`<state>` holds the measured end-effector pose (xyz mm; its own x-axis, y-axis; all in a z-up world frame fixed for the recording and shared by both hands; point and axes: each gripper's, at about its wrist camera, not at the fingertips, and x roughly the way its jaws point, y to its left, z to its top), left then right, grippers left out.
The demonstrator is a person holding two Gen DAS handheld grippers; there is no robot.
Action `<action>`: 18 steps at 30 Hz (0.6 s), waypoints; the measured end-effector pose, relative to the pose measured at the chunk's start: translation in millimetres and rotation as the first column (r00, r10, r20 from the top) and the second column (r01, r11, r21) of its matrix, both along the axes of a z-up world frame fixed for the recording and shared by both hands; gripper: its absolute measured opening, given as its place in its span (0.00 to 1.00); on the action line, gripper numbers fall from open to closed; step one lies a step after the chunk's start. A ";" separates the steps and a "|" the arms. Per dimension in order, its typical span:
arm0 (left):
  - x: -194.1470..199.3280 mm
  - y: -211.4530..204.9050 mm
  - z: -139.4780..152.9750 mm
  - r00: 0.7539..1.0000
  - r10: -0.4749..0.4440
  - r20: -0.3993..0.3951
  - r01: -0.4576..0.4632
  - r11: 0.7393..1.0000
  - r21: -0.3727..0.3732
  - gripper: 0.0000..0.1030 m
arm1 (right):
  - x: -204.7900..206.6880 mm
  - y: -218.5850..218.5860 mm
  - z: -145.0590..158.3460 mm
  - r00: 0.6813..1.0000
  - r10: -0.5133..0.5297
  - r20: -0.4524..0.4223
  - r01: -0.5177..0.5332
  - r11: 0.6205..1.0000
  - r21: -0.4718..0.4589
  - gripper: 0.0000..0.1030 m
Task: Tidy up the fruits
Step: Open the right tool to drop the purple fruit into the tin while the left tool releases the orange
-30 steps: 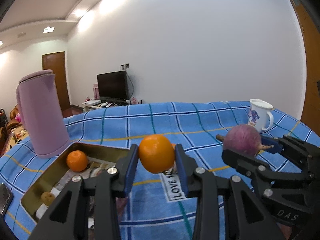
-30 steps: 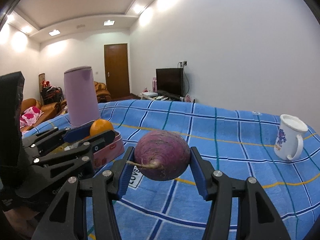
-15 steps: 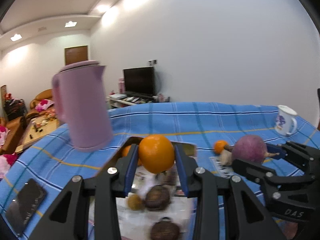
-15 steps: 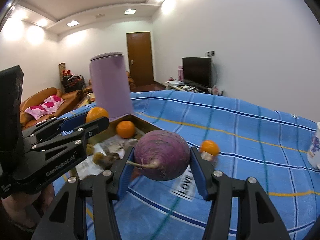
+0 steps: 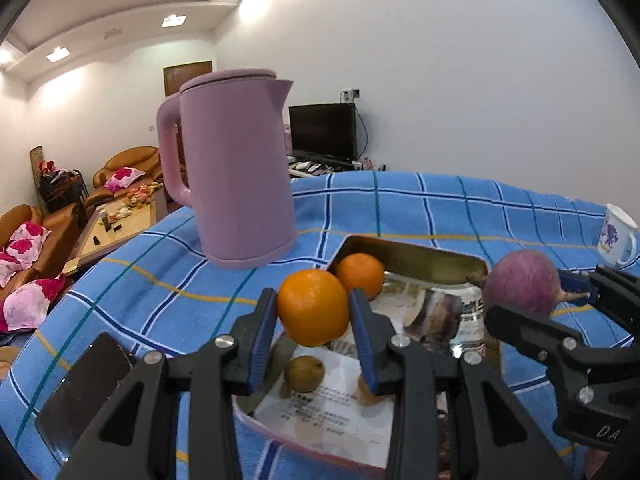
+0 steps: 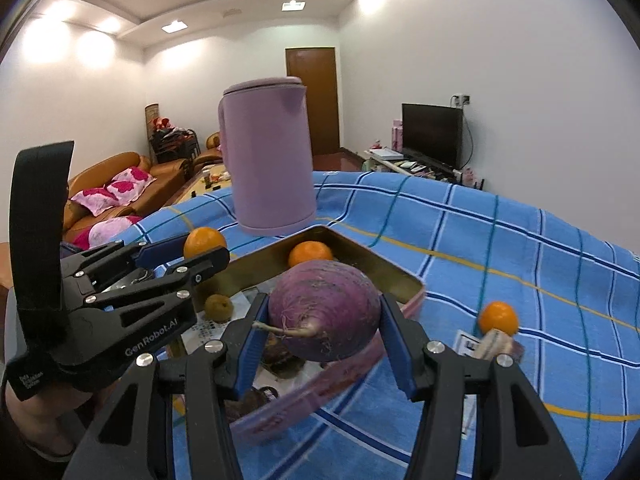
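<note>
The left gripper [image 5: 313, 312] is clamped on an orange [image 5: 313, 307], held above the near left corner of the pink tin tray [image 6: 396, 276]. A purple turnip [image 6: 325, 311] is gripped by the right gripper [image 6: 322, 320] over the tray's near right side.

The left hand-held gripper [image 5: 313, 332] points forward and tips down a bit. Its two blue pads [image 5: 262, 340] squeeze an orange [image 5: 313, 307] from both sides and hold it up in the air. The right hand-held gripper [image 6: 324, 334] is right beside it, tipped down the same way. Its blue pads [image 6: 394, 344] press on a round purple radish [image 6: 325, 316]. The radish's thin root sticks out to the left. A bit of the person's hand [image 6: 36, 420] shows under the left gripper.
</note>
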<state>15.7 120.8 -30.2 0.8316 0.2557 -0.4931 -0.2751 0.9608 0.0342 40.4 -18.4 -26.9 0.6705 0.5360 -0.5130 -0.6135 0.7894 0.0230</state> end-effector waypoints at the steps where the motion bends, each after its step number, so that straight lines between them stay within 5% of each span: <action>1: 0.1 1.3 -0.6 1.000 0.002 -0.003 -0.002 1.000 -0.002 0.37 | 1.0 3.4 -0.8 1.000 0.005 -0.001 -0.005 1.000 -0.005 0.54; 18: 3.9 4.7 -7.5 0.999 0.003 -0.034 -0.004 1.000 -0.009 0.37 | 7.6 22.5 -13.0 0.998 0.047 -0.031 -0.048 0.998 -0.043 0.54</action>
